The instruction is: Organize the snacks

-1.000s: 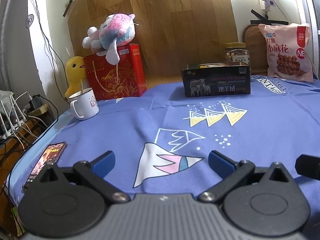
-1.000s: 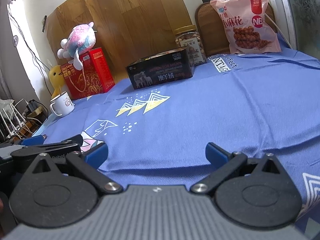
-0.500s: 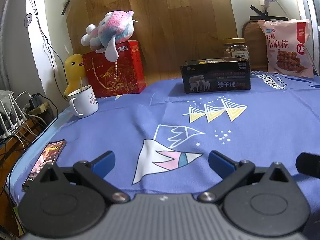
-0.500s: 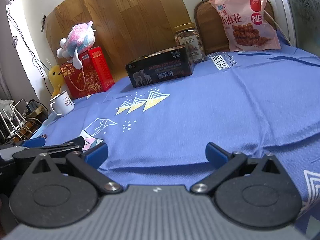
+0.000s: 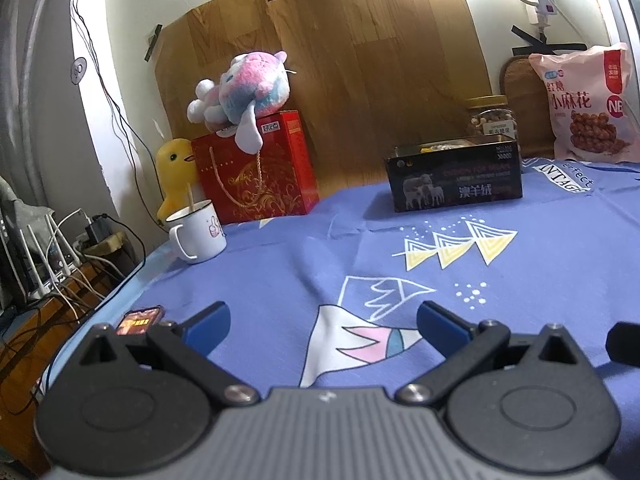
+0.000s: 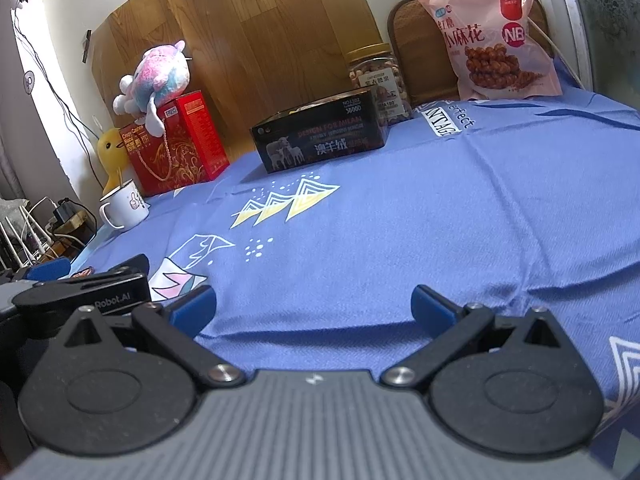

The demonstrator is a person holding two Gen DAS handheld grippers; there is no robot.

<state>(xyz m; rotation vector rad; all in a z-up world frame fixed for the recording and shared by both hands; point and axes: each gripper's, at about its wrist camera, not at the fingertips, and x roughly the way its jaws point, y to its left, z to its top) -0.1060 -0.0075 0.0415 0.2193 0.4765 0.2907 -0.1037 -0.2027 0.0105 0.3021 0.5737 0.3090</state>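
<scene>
Item: left gripper (image 5: 322, 318), right gripper (image 6: 314, 306) — I hold both spread wide, nothing between the fingers, low over the blue cloth (image 6: 400, 216). Change since a second ago: both views slightly raised, nothing shifted. Snacks at the far edge: black box (image 6: 320, 138), nut jar (image 6: 378, 80), pink bag (image 6: 488, 36). Stage undecidable.

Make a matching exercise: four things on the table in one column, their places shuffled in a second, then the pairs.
1. plush toy
2. mug
3. nut jar
4. pink snack bag

A. behind the black box
B. propped up at the far right
C. on the red gift box
D. in front of the yellow duck

Pairs: 1-C, 2-D, 3-A, 4-B
</scene>
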